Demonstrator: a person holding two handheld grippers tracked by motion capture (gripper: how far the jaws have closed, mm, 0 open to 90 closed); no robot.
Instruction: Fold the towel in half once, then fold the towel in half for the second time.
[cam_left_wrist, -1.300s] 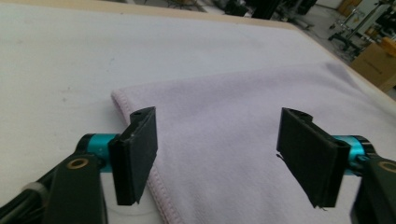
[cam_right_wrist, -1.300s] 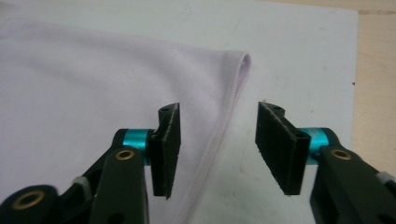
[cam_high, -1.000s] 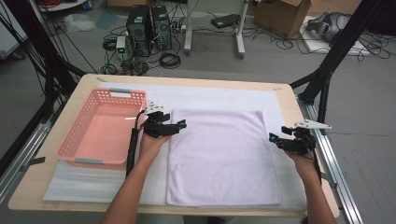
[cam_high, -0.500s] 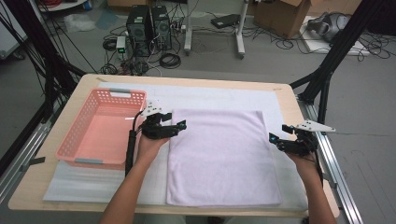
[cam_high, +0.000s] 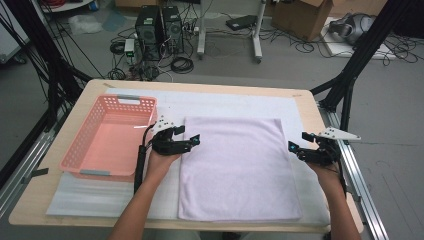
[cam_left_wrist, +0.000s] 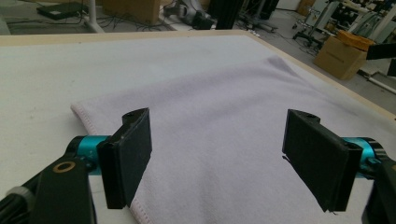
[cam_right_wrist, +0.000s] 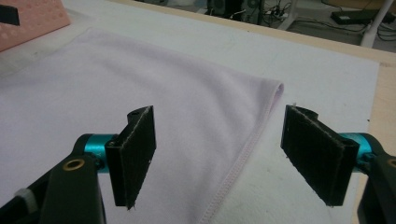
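A pale lilac towel (cam_high: 235, 167) lies flat on the white mat (cam_high: 100, 195) that covers the wooden table (cam_high: 30, 210), filling the middle of the high view from its centre down toward 6 o'clock. The left gripper (cam_high: 192, 142) sits at the towel's 9 o'clock edge, tips pointing inward over the hem, with the person's left hand (cam_high: 159, 162) behind it. In the left gripper view its two black jaws stand spread wide with nothing pinched — the towel's stitched hem runs beneath the left jaw and the cloth stretches away between both.

The right gripper (cam_high: 296, 150) waits at the towel's 3 o'clock edge, tips turned toward the cloth, the right hand (cam_high: 327, 170) gripping it from behind. Its jaws have just been opening and are parted wide; in the right gripper view the towel's hem and far corner (cam_right_wrist: 275, 88) lie between them, untouched by either pad.

A pink plastic basket (cam_high: 80, 160) rests on the mat at 9 o'clock of the towel, just beside the left gripper. Beyond the table, at 12 o'clock, two black computer towers (cam_high: 159, 30) stand on the floor among cables.
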